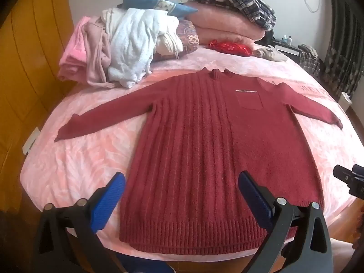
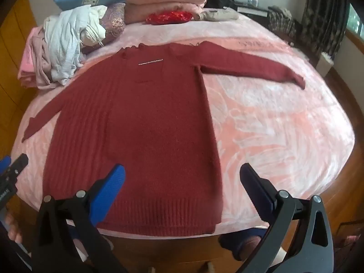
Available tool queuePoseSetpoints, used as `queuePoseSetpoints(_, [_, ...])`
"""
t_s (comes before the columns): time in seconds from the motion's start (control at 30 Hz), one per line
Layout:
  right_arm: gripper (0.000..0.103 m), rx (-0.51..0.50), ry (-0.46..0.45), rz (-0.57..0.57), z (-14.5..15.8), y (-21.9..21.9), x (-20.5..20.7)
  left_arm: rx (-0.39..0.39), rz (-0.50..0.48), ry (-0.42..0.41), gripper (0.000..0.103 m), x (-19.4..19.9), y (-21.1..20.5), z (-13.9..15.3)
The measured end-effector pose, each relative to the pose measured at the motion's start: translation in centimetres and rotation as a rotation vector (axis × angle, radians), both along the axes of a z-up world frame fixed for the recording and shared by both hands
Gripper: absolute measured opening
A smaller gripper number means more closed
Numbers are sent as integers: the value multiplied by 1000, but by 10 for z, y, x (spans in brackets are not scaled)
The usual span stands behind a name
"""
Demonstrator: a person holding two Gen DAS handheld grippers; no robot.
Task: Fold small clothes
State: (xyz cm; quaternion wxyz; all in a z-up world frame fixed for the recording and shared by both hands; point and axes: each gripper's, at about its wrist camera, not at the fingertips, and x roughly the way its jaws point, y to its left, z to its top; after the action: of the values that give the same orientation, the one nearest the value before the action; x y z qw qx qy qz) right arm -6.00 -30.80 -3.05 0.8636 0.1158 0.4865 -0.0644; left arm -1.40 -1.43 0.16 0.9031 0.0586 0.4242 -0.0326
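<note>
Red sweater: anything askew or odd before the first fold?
Nothing stands out. The dark red knit sweater lies flat, front up, on the pink bedspread, both sleeves spread out, hem straight. Both grippers, left gripper and right gripper, hover open, touching nothing.

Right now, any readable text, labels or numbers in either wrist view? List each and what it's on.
"SWEET": pink bed blanket, far right in the left wrist view; letters after it run off, unreadable.
Same lettering in the right wrist view: too blurred to read.
White print on the left tongs, edge of the right wrist view: cut off, unreadable.
Red sweater: a pale pocket strip, no text.
</note>
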Motion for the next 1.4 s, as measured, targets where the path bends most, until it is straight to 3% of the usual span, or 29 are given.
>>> queuePoseSetpoints(0.47, [100, -36, -30, 53, 12, 15, 3, -12, 25, -25, 99, -1, 4, 6])
queuePoseSetpoints(1.4, [100, -23, -20, 33, 10, 11, 2, -12, 22, -36, 99, -1, 4, 11])
